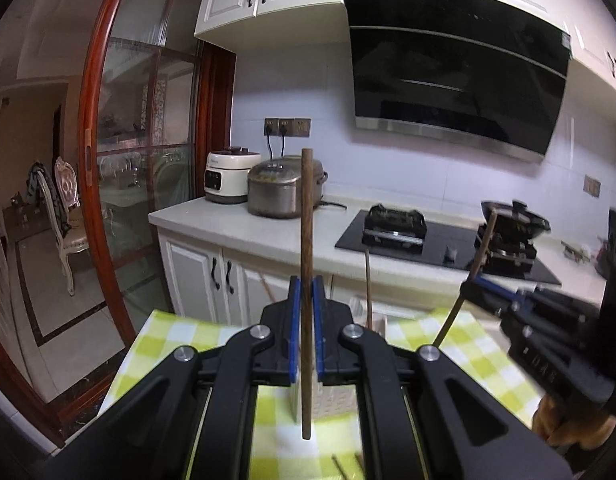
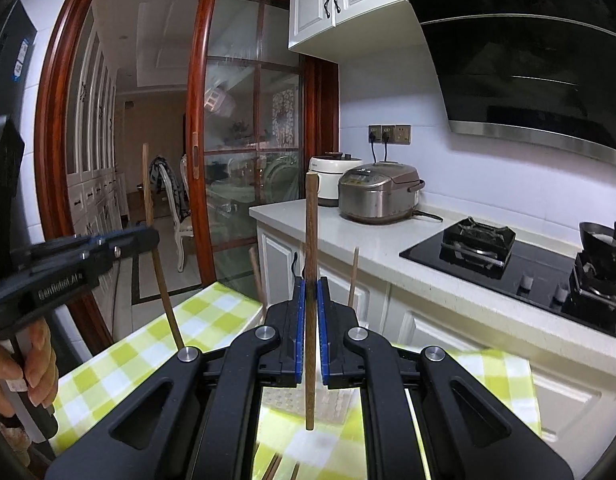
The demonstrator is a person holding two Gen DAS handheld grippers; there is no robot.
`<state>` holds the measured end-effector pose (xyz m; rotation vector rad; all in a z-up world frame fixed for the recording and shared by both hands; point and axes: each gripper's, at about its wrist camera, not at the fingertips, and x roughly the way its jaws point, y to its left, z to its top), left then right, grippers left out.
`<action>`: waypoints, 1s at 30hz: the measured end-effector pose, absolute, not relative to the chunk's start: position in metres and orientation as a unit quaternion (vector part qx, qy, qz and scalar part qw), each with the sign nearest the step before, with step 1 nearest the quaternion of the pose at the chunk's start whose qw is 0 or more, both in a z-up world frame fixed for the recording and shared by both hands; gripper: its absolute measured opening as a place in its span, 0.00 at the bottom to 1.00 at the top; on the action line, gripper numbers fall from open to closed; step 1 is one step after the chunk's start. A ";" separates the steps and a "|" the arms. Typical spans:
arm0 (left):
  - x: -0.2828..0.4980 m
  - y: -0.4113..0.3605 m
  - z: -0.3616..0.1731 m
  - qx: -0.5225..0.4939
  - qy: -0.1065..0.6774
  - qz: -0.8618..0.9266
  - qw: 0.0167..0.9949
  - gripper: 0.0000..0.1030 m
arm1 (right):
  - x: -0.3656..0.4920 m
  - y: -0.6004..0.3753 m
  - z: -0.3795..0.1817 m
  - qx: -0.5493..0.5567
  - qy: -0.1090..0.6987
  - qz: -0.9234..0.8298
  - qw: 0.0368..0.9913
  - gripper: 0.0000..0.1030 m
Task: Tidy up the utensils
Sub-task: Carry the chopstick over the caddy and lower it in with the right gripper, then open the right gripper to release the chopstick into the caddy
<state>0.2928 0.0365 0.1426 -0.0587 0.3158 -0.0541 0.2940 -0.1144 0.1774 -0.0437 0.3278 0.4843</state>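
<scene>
A: Kitchen: white counter (image 1: 228, 220), black glass hob (image 1: 439, 240), silver rice cooker (image 2: 377, 196), red wooden sliding door (image 2: 196, 160). Below us, a table under a green-and-white checked cloth (image 1: 168, 344).

B: Left gripper (image 1: 306, 292)?

A: We see its blue pads pressed onto a dark brown wooden chopstick (image 1: 306, 216), held upright, lower tip hanging above the cloth.

B: Right gripper (image 2: 311, 292)?

A: Same: pinched on a second brown wooden chopstick (image 2: 311, 240), also upright, tip clear of the cloth.

B: The rest?

A: A white perforated holder (image 1: 331, 400) stands on the cloth just behind the left jaws, one thin stick (image 1: 367, 288) upright near it. More sticks (image 2: 274, 468) lie on the cloth at the bottom edge, blurred. A hand (image 2: 24, 364) grips the left handle.
</scene>
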 end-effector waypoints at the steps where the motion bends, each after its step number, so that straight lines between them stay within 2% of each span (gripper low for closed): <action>1: 0.300 0.037 0.149 -0.034 0.158 -0.031 0.986 0.06 | 0.302 -0.114 0.181 -0.017 0.163 0.240 0.957 0.07; 5: 0.328 0.032 0.178 -0.038 0.144 -0.040 0.988 0.06 | 0.335 -0.116 0.198 -0.004 0.166 0.245 0.955 0.07; 8: 0.352 0.029 0.180 -0.037 0.145 -0.038 0.988 0.06 | 0.358 -0.114 0.193 -0.003 0.180 0.243 0.953 0.07; 17: 0.404 0.038 0.110 -0.066 0.229 -0.032 0.971 0.07 | 0.403 -0.100 0.129 -0.012 0.284 0.250 0.926 0.09; 20: 0.406 0.045 0.095 -0.067 0.237 -0.004 0.969 0.25 | 0.408 -0.101 0.119 -0.005 0.295 0.244 0.924 0.28; 21: 0.403 0.048 0.093 -0.065 0.235 0.008 0.970 0.35 | 0.406 -0.102 0.118 0.001 0.294 0.243 0.925 0.44; 22: 0.399 0.052 0.091 -0.064 0.231 0.017 0.971 0.41 | 0.402 -0.106 0.118 0.009 0.286 0.242 0.927 0.51; 24: 0.389 0.058 0.091 -0.061 0.224 0.027 0.972 0.41 | 0.392 -0.109 0.119 0.005 0.276 0.238 0.931 0.51; 25: 0.380 0.062 0.090 -0.058 0.219 0.036 0.973 0.44 | 0.387 -0.112 0.119 0.002 0.273 0.235 0.933 0.51; 26: 0.370 0.066 0.090 -0.057 0.213 0.044 0.974 0.49 | 0.380 -0.117 0.119 0.001 0.268 0.232 0.935 0.51; 27: 0.359 0.069 0.089 -0.056 0.204 0.056 0.976 0.61 | 0.373 -0.121 0.117 0.004 0.267 0.231 0.936 0.51; 28: 0.346 0.070 0.086 -0.053 0.195 0.067 0.977 0.68 | 0.364 -0.126 0.114 0.009 0.267 0.231 0.935 0.51; 30: 0.324 0.071 0.080 -0.044 0.185 0.080 0.978 0.76 | 0.349 -0.133 0.107 0.013 0.270 0.230 0.935 0.51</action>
